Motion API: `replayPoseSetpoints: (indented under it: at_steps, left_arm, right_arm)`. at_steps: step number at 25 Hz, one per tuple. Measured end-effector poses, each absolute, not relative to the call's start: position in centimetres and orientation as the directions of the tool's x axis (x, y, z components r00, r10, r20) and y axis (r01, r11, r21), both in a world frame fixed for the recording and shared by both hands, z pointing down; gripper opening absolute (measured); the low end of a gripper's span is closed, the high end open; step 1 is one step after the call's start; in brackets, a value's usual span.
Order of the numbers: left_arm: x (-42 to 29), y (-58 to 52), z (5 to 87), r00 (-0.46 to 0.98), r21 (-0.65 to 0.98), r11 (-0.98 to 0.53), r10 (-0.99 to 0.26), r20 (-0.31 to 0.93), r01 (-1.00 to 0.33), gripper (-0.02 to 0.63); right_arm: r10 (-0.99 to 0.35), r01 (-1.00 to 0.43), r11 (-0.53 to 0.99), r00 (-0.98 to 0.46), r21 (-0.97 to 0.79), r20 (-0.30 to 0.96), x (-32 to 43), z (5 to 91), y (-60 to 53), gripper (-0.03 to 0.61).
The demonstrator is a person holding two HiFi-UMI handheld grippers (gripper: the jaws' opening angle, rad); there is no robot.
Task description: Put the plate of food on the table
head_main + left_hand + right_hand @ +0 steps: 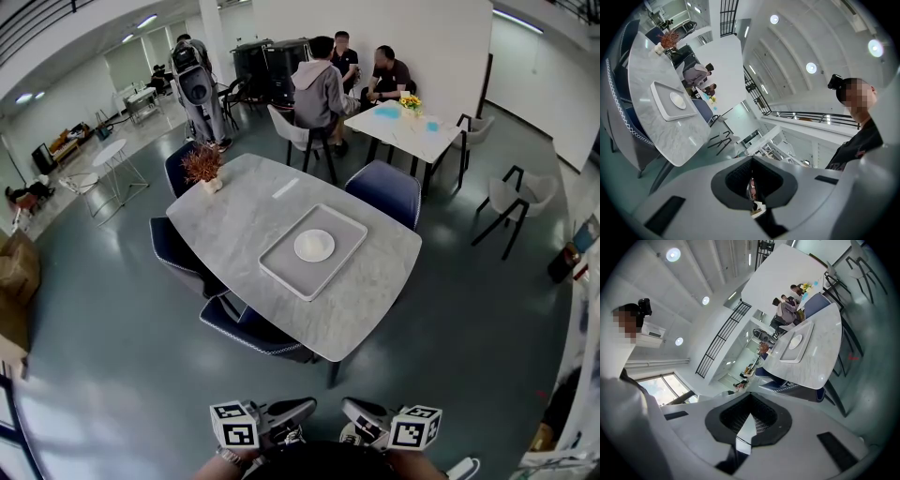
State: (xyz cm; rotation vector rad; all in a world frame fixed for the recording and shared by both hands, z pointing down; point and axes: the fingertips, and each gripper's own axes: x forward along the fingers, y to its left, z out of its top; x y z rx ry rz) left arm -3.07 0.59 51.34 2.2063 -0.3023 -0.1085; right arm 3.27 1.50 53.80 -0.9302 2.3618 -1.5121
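White plate [314, 246] sits on grey tray [281, 268] near marble table's [239, 202] right edge. Left gripper [307, 406] and right gripper [349, 407] are closed, empty, well away. Likely stiff, slick, breakable; pinch the rim.

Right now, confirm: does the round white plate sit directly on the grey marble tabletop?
No, the round white plate rests inside the grey rectangular tray.

You're over a glossy dark grey floor [112, 337]. White wall [394, 23] top centre, with people [319, 89] seated at a white table [427, 141] in front. Navy chairs [386, 190] mid-frame, pale black-legged chair [525, 192] right, ceiling strip lights [145, 21] upper left.
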Motion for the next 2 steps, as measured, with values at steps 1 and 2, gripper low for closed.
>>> replayPoseSetpoints:
  at_steps: [1,2]
  left_arm:
    - [-3.14,0.64,51.33,0.966,0.793,-0.583,-0.255,0.030,-0.178,0.005]
    - [-3.21,0.69,51.31,0.966,0.793,-0.583,-0.256,0.030,-0.179,0.005]
  right_arm:
    - [-0.593,-0.412,0.281,-0.785,-0.867,0.181,3.23,53.78,1.55,0.010]
    - [-0.591,-0.421,0.278,-0.783,-0.863,0.192,3.20,53.75,1.59,0.011]
